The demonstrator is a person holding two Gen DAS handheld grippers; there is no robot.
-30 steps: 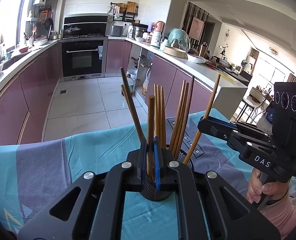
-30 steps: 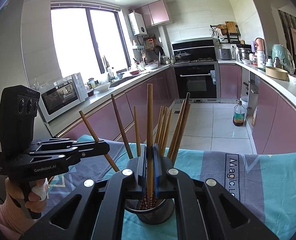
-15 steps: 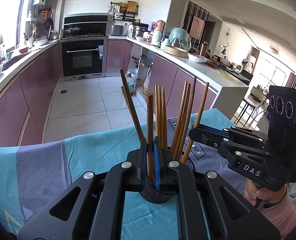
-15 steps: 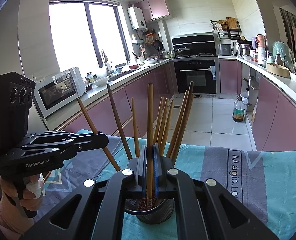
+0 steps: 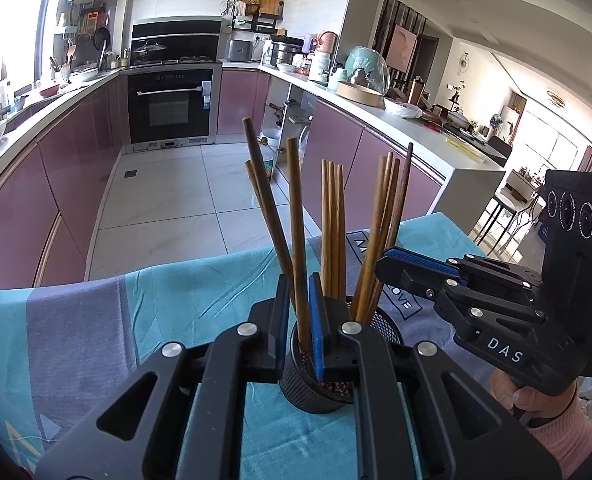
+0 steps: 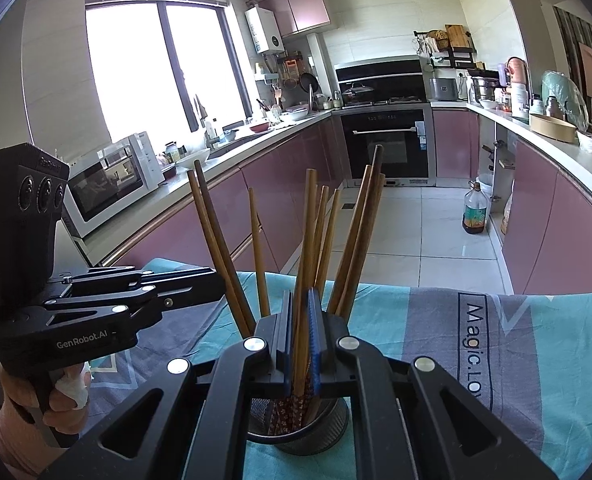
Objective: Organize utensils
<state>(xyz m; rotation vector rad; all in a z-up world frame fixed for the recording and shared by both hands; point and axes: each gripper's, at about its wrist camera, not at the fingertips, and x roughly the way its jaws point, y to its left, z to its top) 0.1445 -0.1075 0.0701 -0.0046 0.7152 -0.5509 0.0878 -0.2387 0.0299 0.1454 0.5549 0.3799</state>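
Kitchen worktop under a teal cloth [image 5: 108,312]; chopsticks [image 5: 331,232] stand in a black mesh cup [image 5: 315,384]. Left gripper [image 5: 296,320] and right gripper [image 6: 300,328] are each clamped on one stick — light, stiff, smooth wood, judged best pinched mid-shaft.

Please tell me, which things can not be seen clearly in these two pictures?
- Left wrist view: the cup base is behind the left gripper fingers.
- Right wrist view: the chopsticks lower ends hide inside the cup.
- Both views: the table edges are cut off.
- Counter items: too small.
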